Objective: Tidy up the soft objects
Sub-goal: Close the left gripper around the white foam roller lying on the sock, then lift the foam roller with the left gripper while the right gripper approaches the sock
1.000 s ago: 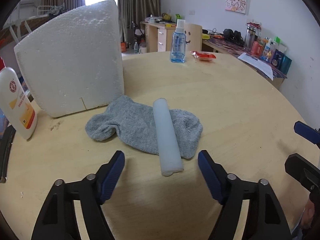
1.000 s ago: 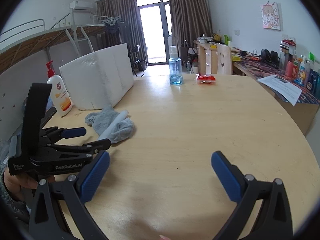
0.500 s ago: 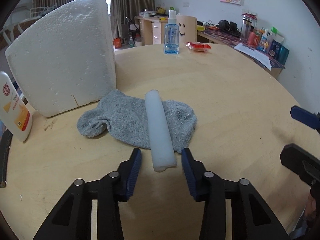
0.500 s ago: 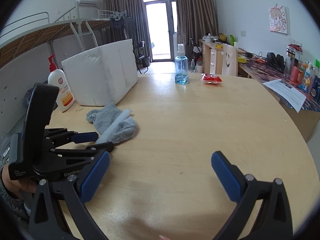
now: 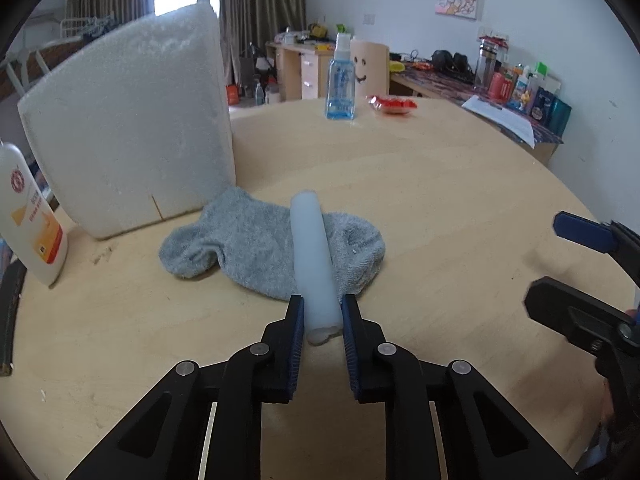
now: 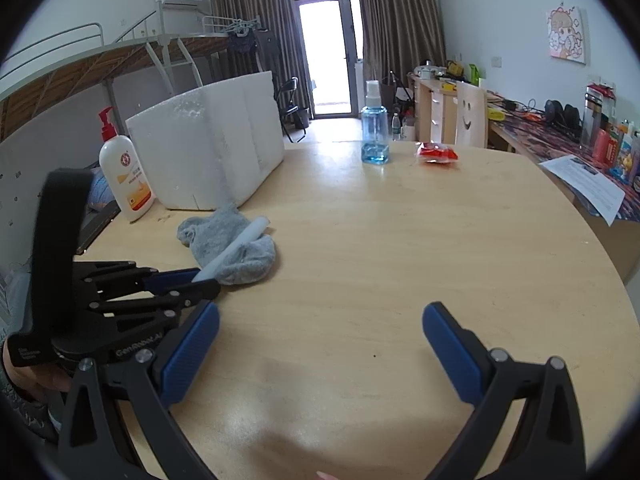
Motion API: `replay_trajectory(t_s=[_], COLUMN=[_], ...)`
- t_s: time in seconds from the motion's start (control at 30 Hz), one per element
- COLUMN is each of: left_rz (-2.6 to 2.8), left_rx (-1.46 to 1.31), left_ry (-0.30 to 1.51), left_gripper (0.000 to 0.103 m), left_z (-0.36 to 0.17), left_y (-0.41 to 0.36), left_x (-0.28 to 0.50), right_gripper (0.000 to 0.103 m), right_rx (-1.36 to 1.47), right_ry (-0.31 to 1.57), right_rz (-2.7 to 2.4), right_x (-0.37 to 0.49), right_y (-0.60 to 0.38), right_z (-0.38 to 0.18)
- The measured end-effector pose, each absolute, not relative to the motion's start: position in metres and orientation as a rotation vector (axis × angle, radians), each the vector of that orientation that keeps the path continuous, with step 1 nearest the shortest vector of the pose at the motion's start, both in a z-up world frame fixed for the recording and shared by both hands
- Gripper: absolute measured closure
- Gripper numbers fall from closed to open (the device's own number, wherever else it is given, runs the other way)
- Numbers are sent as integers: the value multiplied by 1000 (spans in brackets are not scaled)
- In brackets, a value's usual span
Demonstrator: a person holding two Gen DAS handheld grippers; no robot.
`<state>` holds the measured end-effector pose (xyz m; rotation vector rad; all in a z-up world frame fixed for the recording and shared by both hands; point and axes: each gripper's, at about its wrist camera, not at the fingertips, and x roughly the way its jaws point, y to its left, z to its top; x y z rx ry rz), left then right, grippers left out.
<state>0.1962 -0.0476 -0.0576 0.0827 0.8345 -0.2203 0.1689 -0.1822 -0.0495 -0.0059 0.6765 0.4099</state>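
A pale white foam cylinder (image 5: pixel 314 264) lies across a grey sock (image 5: pixel 256 248) on the round wooden table (image 5: pixel 440 208). My left gripper (image 5: pixel 322 314) is closing on the cylinder's near end, and its blue pads press both sides of it. The right wrist view shows the same grip from the side, with the cylinder (image 6: pixel 236 246) over the sock (image 6: pixel 236 252) and the left gripper (image 6: pixel 200 276) at its lower end. My right gripper (image 6: pixel 320 340) hangs open over bare table, holding nothing; in the left wrist view it (image 5: pixel 560 264) shows at the right edge.
A big white foam block (image 5: pixel 128 132) stands behind the sock, a lotion bottle (image 5: pixel 30 216) to its left. A blue spray bottle (image 5: pixel 340 80) and a red packet (image 5: pixel 394 105) sit at the far side. Papers (image 6: pixel 588 184) lie on a desk at right.
The left gripper's jaws went from wide open to pinching the near end of the foam cylinder. The right gripper has stayed open in place.
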Motion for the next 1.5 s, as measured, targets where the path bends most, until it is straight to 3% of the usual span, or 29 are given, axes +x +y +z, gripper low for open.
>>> replay_trajectory(t_s=[0.43,1.07,1.17,1.3,1.43,1.5], left_rz=[-291,-313,-310,-311,-319,-304], left_rx=[60,77,73,64,47,57], left_ry=[771,846,846,835,836,857], left_gripper=[84,78,74,58,58,58], left_z=[-33,-60,-60,-59,-59,-62], left_y=[-35,-24,-19,-14,-12,-14], left_x=[172,145,144,140,140,144], right_gripper=[0,0,8,15,21,31], right_rx=[-23,-80,-90,-107,-111,-119], right_ry=[658,753,769,792,799,805], right_rz=[433,570,598,627,659,680], right_x=[167,172,174,176,175,175], right_y=[-170,-131,-124,-117,-114,-111], right_z=[-40,-54,-58,-62,-63,-64])
